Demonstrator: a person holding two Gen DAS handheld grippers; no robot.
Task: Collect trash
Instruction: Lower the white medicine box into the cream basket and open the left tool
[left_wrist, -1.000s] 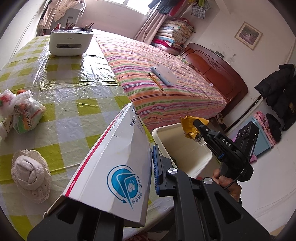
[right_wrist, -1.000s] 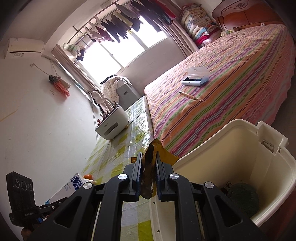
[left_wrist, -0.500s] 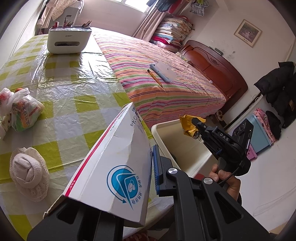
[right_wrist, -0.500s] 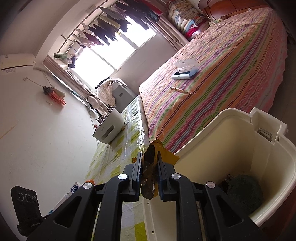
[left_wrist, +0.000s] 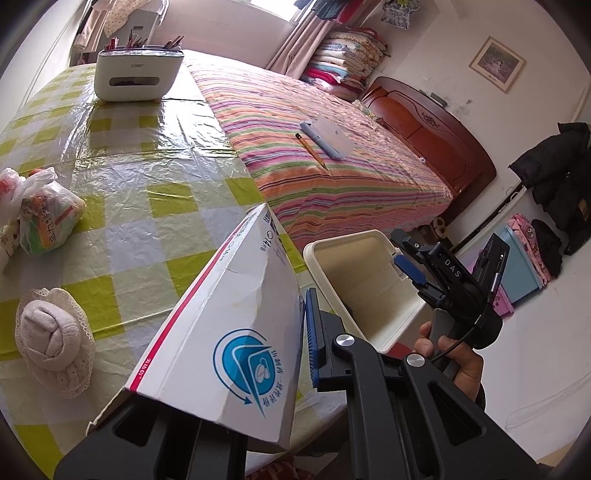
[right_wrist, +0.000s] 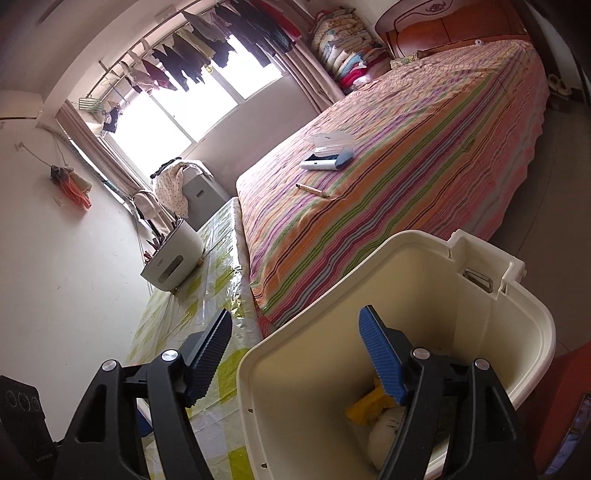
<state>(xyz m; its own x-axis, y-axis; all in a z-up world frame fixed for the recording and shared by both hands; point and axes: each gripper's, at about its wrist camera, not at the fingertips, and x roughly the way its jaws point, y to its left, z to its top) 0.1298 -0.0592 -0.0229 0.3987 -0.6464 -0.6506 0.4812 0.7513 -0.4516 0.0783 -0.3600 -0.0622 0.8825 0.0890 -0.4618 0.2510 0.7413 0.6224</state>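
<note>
In cream bin (right_wrist: 424, 266), yellow wrapper (right_wrist: 364, 406), white lump (right_wrist: 384, 432)

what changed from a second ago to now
The right hand-held gripper has just been opening and let go of the yellow wrapper, which now lies inside the white bin. Nothing is between its jaws. The left hand-held gripper stays shut on the white box.

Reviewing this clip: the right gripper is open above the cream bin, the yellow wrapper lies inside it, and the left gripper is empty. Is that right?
Not quite. The left gripper is not empty: the left wrist view shows it shut on the white cardboard box. The rest holds: in the right wrist view the right gripper, its fingers just opened, hangs above the cream bin, and the yellow wrapper lies inside.
</note>
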